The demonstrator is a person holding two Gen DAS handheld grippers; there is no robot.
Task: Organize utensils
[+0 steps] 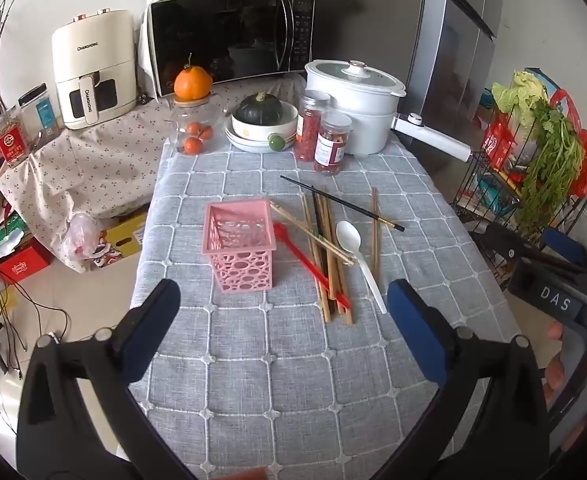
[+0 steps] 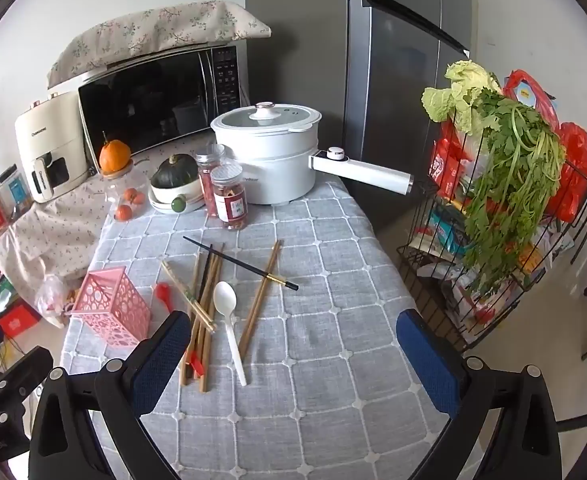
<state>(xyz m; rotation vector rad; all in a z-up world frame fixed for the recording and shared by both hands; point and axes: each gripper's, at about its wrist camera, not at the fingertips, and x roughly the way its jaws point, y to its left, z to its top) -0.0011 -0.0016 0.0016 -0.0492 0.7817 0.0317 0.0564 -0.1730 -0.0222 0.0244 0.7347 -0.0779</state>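
Observation:
A pink openwork utensil basket [image 1: 240, 244] [image 2: 111, 306] stands upright on the grey checked tablecloth [image 1: 293, 360]. To its right lies a loose pile: several wooden chopsticks [image 1: 327, 256] [image 2: 203, 312], a black chopstick [image 1: 341, 203] [image 2: 239, 263], a white plastic spoon [image 1: 357, 254] [image 2: 229, 320] and a red spoon [image 1: 313, 266] [image 2: 163, 294]. My left gripper [image 1: 283, 292] hovers open above the cloth, short of the basket. My right gripper [image 2: 293, 324] is open too, over the near end of the pile; nothing is between either pair of jaws.
At the table's back stand a white electric pot [image 1: 353, 106] with a long handle, two jars [image 1: 325, 136], a bowl with a squash [image 1: 262, 118] and a jar with oranges [image 1: 193, 128]. A microwave [image 1: 229, 38] is behind. A wire rack with greens [image 2: 505, 200] stands on the right.

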